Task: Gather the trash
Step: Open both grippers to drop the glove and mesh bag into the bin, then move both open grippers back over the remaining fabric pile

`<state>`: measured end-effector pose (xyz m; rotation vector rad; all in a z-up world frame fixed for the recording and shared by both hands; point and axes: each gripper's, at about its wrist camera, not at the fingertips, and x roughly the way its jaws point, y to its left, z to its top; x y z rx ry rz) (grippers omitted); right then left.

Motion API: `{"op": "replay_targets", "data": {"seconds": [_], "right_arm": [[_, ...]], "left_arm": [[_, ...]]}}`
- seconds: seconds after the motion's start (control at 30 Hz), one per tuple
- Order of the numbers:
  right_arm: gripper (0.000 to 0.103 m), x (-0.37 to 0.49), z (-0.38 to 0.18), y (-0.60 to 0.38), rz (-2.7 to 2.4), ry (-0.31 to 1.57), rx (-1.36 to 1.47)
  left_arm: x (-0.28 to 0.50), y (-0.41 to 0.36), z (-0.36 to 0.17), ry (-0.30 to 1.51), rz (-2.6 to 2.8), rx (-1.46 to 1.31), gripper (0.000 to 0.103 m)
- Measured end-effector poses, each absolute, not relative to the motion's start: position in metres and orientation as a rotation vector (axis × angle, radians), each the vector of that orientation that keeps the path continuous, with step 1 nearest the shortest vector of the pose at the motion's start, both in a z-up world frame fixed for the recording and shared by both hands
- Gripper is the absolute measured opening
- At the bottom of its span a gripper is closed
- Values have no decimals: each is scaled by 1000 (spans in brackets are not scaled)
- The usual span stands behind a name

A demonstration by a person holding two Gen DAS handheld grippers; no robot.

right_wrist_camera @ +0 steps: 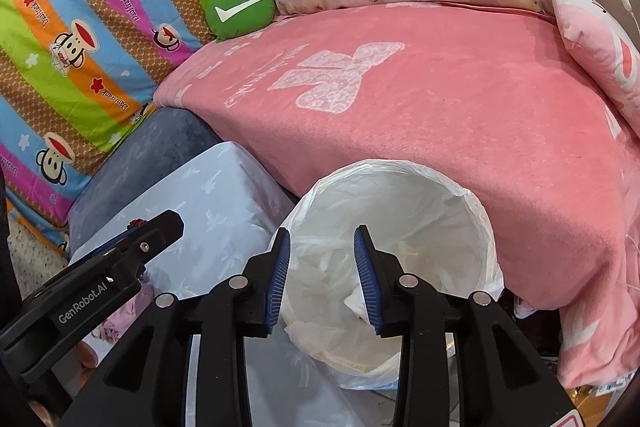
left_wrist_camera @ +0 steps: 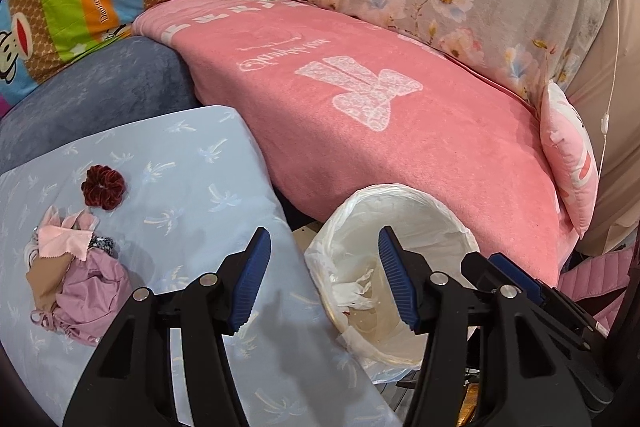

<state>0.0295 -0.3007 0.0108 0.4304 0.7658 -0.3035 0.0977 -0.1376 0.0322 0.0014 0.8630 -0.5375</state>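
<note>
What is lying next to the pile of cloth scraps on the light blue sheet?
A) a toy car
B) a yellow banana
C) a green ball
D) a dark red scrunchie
D: a dark red scrunchie lies on the light blue sheet, just above the pile of cloth scraps in the left wrist view.

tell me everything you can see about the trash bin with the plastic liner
The trash bin is a round, pale open-topped container lined with a thin translucent white plastic bag folded out over its rim and crinkled down the outside. It stands upright on the floor, tight between the pink blanket draped over the sofa edge and the light blue patterned cushion. Inside lie crumpled white tissue or plastic scraps and a brownish stained bottom. Both grippers hover above it, not touching.
</note>
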Motion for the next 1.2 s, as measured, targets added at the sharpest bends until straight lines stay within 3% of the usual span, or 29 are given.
{"op": "replay_targets", "data": {"seconds": [0.33, 0.77, 1.2], "right_arm": [[43, 34, 5, -264, -252, 794, 387], [48, 47, -8, -201, -160, 851, 317], [54, 71, -25, -135, -59, 898, 245]], "left_arm": [[98, -98, 24, 874, -464, -29, 56], [98, -29, 13, 875, -318, -68, 77], [109, 58, -9, 918, -158, -147, 84]]}}
